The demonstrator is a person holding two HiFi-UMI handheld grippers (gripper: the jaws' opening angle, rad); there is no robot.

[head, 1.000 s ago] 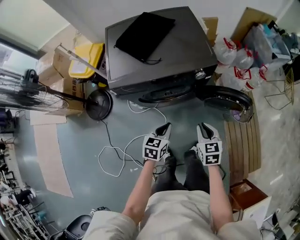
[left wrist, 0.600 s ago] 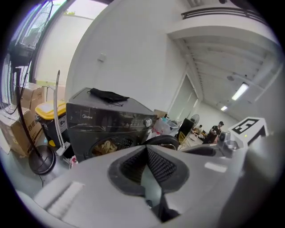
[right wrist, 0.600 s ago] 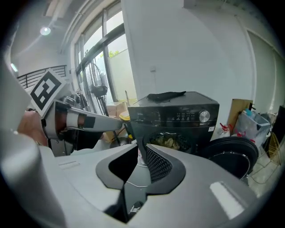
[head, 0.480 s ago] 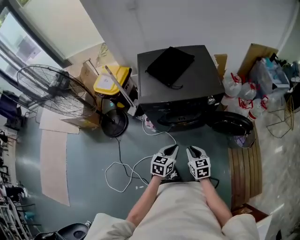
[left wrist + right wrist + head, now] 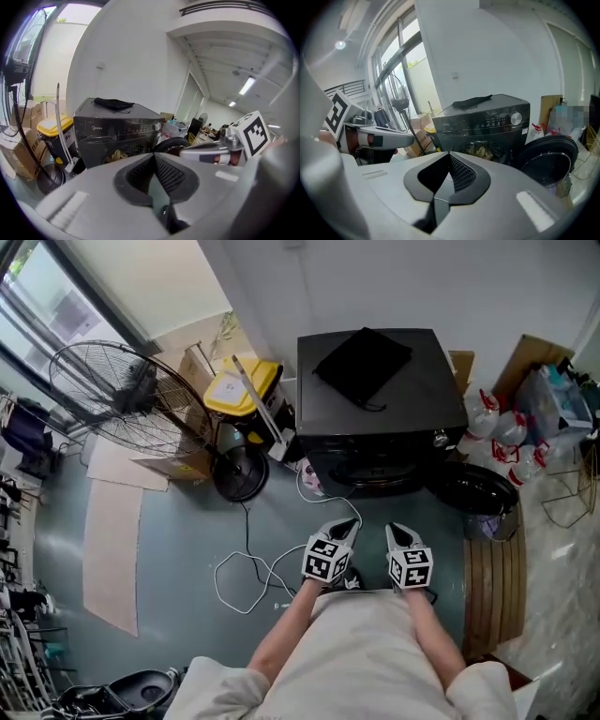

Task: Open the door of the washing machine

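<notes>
1. A dark front-loading washing machine [image 5: 380,409] stands against a white wall, with a black cloth [image 5: 364,362] lying on its lid. Its round door [image 5: 473,493] hangs swung out to the right of the machine, well clear of the drum opening, so the door looks already opened.
2. In the right gripper view, crumpled laundry [image 5: 485,151] seems to sit inside the drum, though the dim interior makes that uncertain.
3. The person stands back from the machine, holding both tools close to the body, side by side and pointing toward the machine's front. Neither tool touches the machine or its door. This reads as a resting pose, since nothing appears left to pull.
4. The left gripper [image 5: 343,525] has its jaws fully together, ribbed pads meeting with nothing between them.
5. The right gripper [image 5: 397,532] is likewise closed pad to pad and empty.
6. A white cable [image 5: 246,570] loops over the floor between the person and the machine — a likely tripping risk. A standing fan [image 5: 112,399] and a yellow-lidded bin [image 5: 239,390] stand to the machine's left in the head view.
</notes>
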